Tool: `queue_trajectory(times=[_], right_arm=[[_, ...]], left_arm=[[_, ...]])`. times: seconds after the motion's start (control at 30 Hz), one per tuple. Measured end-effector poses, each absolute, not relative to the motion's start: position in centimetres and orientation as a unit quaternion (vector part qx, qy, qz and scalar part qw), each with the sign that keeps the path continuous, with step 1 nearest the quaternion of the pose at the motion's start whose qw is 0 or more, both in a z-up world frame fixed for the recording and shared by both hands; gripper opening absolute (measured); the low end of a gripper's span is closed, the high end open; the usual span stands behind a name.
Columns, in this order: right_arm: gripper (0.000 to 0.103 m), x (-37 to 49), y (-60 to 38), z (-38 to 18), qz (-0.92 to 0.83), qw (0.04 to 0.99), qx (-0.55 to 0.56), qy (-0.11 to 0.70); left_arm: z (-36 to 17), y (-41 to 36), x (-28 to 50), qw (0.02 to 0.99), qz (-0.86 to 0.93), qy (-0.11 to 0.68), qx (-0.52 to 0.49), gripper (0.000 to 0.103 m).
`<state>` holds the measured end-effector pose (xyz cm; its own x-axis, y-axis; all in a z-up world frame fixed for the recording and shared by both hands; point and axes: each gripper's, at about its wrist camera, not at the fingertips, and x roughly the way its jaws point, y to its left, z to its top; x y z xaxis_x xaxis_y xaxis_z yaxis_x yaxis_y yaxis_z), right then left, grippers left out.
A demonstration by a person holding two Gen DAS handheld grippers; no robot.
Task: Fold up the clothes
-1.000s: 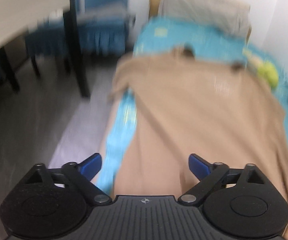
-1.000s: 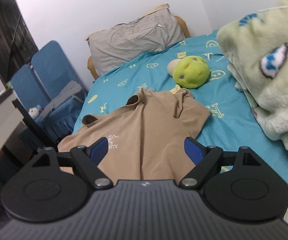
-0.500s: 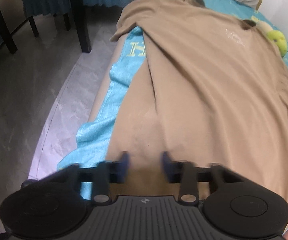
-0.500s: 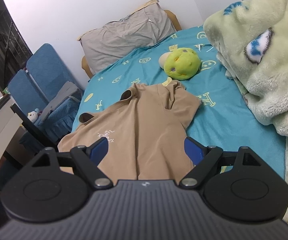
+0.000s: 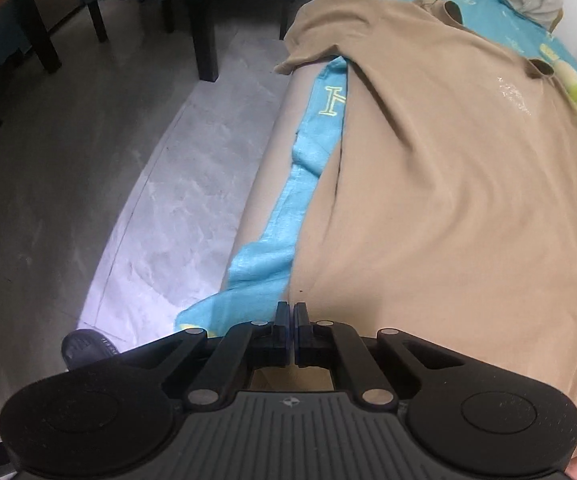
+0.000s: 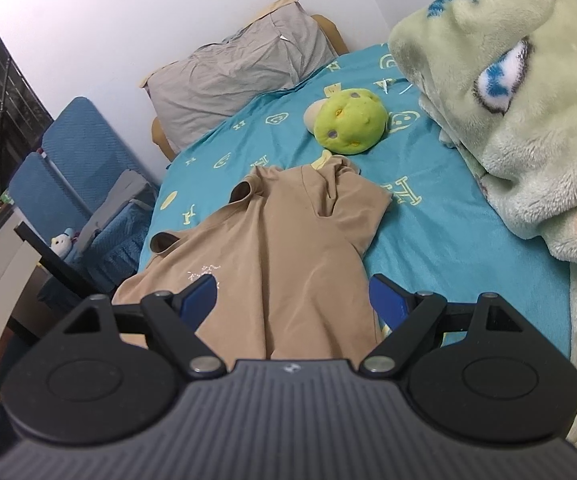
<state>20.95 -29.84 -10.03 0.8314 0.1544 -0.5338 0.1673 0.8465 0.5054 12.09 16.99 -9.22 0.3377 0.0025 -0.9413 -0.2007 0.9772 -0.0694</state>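
A tan T-shirt [image 5: 448,184] lies spread along the bed, collar toward the pillow, one sleeve hanging over the bed's left edge. My left gripper [image 5: 291,316] is shut at the shirt's near hem corner, by the blue sheet; the fabric between its fingers is hard to make out. In the right wrist view the same shirt [image 6: 284,248] lies ahead. My right gripper [image 6: 292,296] is open and empty, just above the shirt's lower part.
The bed has a turquoise sheet [image 6: 440,240], a grey pillow [image 6: 240,72], a green plush toy [image 6: 348,126] and a fluffy green blanket [image 6: 528,120] at the right. Grey floor [image 5: 68,200], dark table legs [image 5: 204,32] and blue chairs [image 6: 72,176] stand left of the bed.
My left gripper has dropped toward the shirt's near hem and closed from wide open to shut. My right gripper stayed open and shifted slightly.
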Motion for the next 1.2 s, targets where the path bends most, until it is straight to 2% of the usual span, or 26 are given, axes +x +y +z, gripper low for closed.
queue_trajectory(times=[0.1,0.2,0.27,0.37,0.47,0.57,0.73,0.9,1.07,1.2], right_arm=[[0.085,20.8,-29.7,-9.9,-0.003,0.918,0.271,0.289],[0.085,20.7,-29.4,-9.7,-0.001,0.921,0.265,0.287],[0.085,20.7,-29.2,-9.7,0.0,0.922,0.259,0.287],[0.085,20.8,-29.0,-9.6,0.003,0.923,0.255,0.287],[0.085,20.8,-28.9,-9.6,0.006,0.924,0.253,0.286],[0.085,20.7,-28.6,-9.5,0.006,0.927,0.246,0.285],[0.085,20.7,-28.2,-9.5,0.005,0.93,0.235,0.282],[0.085,20.8,-27.7,-9.6,0.007,0.932,0.223,0.284],[0.085,21.3,-27.3,-10.3,0.01,0.929,0.23,0.291],[0.085,22.6,-28.0,-11.5,0.024,0.914,0.283,0.289]], left_arm=[[-9.2,16.3,12.3,0.819,0.057,0.566,-0.078,0.009],[-8.0,15.4,12.2,0.831,0.051,0.55,-0.06,0.027],[-6.6,14.4,12.1,0.846,0.056,0.529,-0.038,0.061],[-4.0,12.5,11.5,0.878,0.054,0.475,0.005,0.083],[-1.9,10.3,11.3,0.905,0.037,0.423,0.028,0.093],[-0.6,7.5,11.3,0.923,0.014,0.383,0.027,0.1],[0.2,3.6,11.4,0.946,-0.012,0.323,0.018,0.103],[-3.3,2.4,12.3,0.957,-0.02,0.289,-0.01,0.103],[-7.1,4.0,13.3,0.951,-0.014,0.305,-0.055,0.103],[-8.6,5.3,13.9,0.942,0.001,0.328,-0.075,0.103]])
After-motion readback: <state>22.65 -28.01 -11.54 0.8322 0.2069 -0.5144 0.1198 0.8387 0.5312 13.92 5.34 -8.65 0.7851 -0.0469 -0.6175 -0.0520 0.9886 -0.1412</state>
